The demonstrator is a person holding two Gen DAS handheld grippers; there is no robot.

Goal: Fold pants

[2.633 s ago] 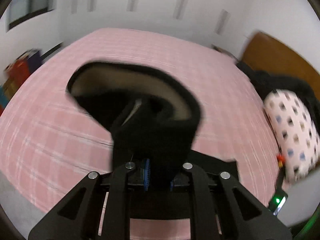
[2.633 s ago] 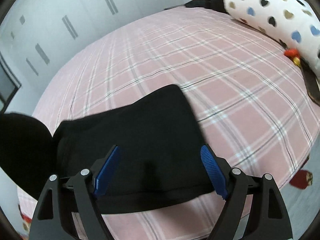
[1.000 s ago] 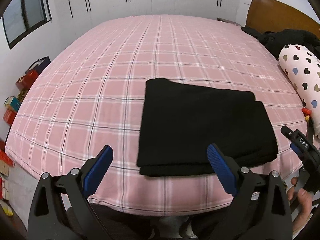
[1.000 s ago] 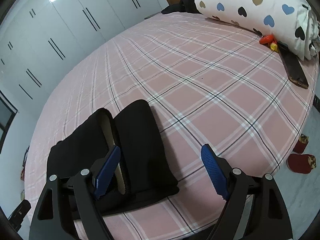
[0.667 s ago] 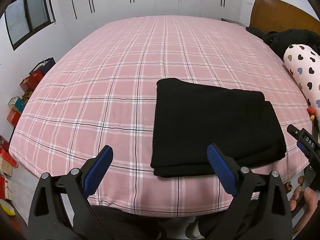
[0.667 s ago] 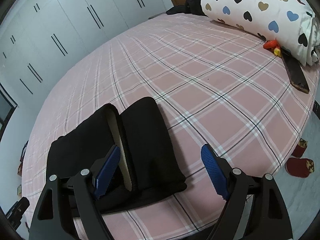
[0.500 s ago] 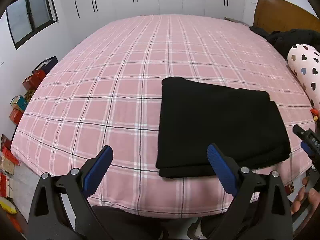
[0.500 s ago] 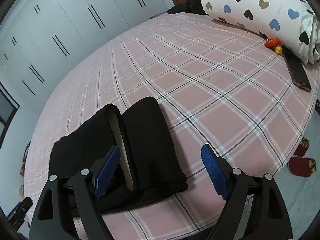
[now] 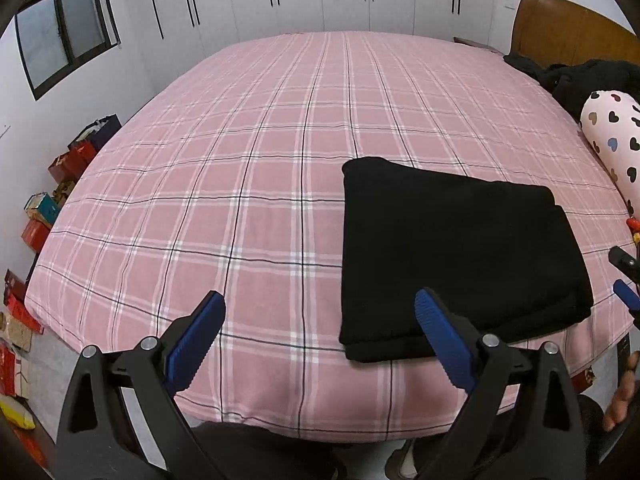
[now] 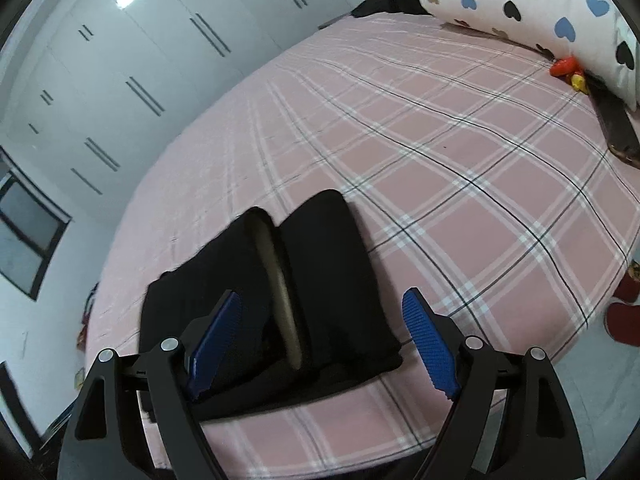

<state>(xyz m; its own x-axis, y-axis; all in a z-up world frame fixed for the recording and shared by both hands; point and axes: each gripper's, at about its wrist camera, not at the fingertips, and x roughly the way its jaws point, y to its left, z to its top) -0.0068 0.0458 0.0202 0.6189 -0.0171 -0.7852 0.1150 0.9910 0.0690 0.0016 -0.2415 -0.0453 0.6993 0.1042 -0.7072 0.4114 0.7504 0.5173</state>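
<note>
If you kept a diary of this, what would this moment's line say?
pants: folded, lying on bed | left gripper: open, empty | right gripper: open, empty

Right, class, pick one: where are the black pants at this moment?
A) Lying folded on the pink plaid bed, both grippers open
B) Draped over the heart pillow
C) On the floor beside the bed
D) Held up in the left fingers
A: the pants lie folded on the bed; the left gripper and right gripper are open and empty.
</note>
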